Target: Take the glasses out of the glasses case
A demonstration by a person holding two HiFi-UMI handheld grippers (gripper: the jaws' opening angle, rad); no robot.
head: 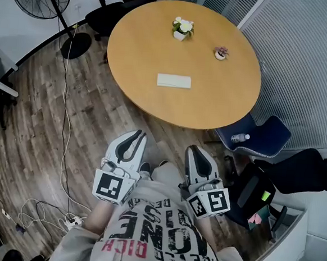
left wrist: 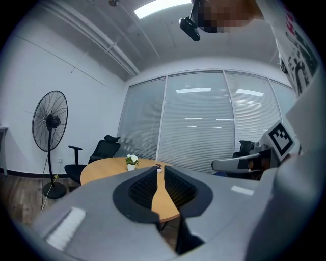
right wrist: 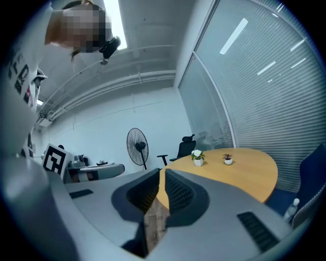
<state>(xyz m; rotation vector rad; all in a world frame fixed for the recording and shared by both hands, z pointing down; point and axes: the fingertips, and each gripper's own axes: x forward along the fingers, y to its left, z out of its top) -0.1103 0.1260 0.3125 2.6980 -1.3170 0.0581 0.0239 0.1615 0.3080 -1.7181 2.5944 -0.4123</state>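
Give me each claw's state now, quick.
Left claw: slightly open, holding nothing.
Right claw: closed, holding nothing.

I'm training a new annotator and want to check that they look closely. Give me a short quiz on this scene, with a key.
1. True or false: the left claw grips the white glasses case.
2. What else stands on the round table? A: a white-flowered pot plant and a smaller pinkish pot plant. B: a laptop. C: a mug.
3. Where is the bottle?
Key: 1 false, the case lies on the table and no claw is near it. 2 A. 3 on the seat of the blue chair beside the table.
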